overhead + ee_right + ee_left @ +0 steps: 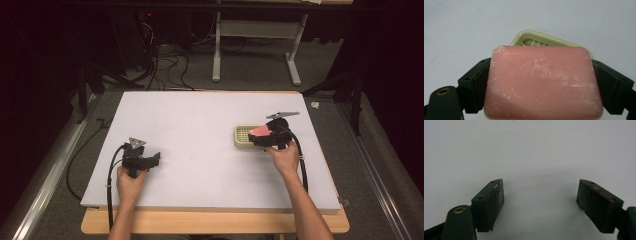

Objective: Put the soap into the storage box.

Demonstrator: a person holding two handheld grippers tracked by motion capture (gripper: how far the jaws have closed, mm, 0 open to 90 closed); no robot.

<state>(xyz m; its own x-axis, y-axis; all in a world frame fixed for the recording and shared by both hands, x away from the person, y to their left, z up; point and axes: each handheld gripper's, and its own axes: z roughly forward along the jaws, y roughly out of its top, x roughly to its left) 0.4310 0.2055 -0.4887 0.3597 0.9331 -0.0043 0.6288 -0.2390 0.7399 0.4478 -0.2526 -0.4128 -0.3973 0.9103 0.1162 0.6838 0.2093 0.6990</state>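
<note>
Both fingers [475,87] clamp soap [541,82] above dish rim [534,33].

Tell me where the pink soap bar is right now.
The pink soap bar sits clamped in the right tongs, on the table's right side, just over the beige soap dish.

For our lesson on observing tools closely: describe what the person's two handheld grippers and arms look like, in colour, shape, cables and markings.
Both the left gripper and the right gripper are black, each topped by a grey three-cornered plate and trailing a black cable. In the left gripper view the pads are blocky and rough, with reddish smears on their edges and a brass-coloured ring at the base. The forearms are bare, with no sleeves in view.
</note>
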